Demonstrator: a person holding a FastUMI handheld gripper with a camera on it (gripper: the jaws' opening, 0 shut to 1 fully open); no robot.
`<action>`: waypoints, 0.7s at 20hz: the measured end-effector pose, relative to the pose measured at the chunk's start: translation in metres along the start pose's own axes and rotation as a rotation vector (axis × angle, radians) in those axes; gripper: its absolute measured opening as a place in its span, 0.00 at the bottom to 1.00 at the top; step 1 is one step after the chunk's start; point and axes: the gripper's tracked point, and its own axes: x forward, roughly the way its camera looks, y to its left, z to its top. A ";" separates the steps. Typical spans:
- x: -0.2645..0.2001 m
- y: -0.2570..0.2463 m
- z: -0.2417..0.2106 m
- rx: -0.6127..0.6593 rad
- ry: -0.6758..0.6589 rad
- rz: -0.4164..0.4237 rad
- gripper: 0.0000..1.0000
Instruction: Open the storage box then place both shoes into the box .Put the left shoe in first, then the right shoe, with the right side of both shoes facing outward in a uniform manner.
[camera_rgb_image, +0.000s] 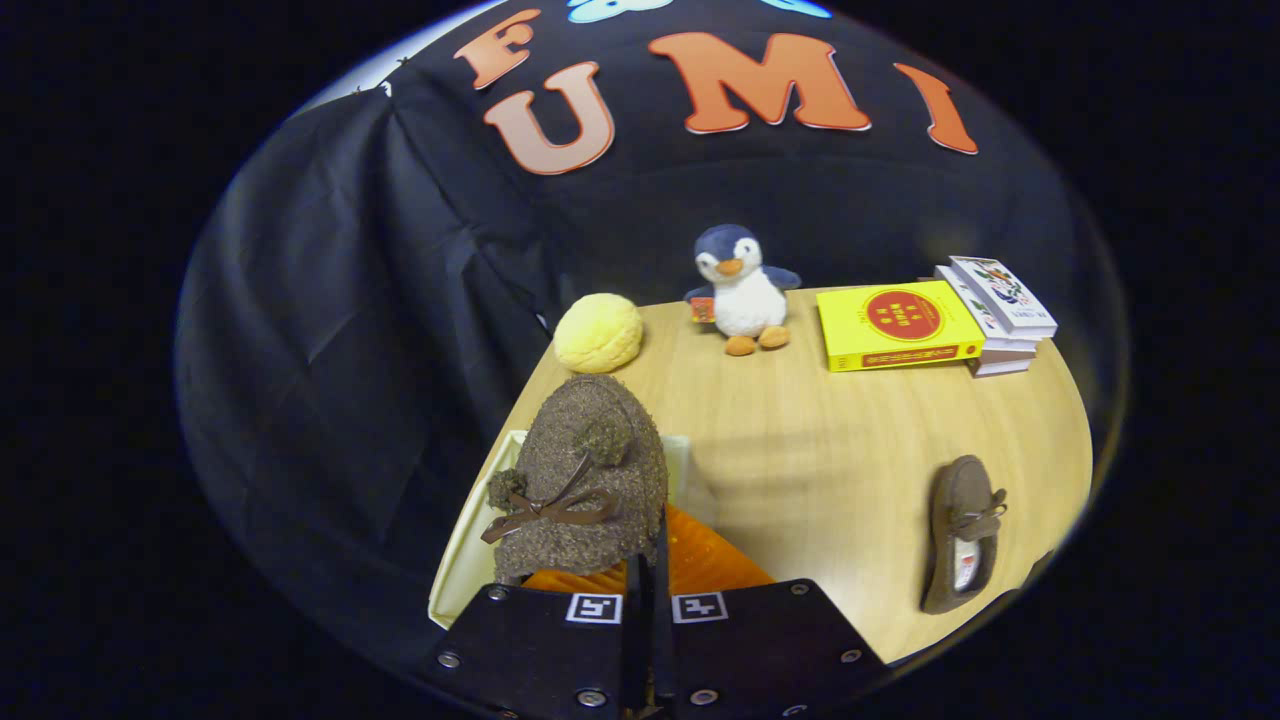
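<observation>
A fuzzy brown shoe (585, 480) with a ribbon bow and pompoms hangs toe-up just ahead of my gripper (648, 590), whose fingers are closed together on the shoe's heel edge. It hovers over the open storage box (460, 560), a cream-walled box with an orange panel (705, 560) inside. The second brown shoe (962, 535) lies flat on the wooden table (820, 450) to the right, its opening facing up.
A yellow round plush (598, 333) sits beyond the box. At the back of the table stand a penguin toy (742, 290), a yellow book (897, 324) and a stack of books (998, 315). Black cloth walls close in behind and on the left.
</observation>
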 end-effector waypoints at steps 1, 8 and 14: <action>0.010 0.011 -0.010 -0.001 0.033 -0.003 0.04; 0.067 0.061 -0.074 0.026 0.249 -0.040 0.08; 0.053 0.072 -0.080 0.010 0.273 0.069 0.49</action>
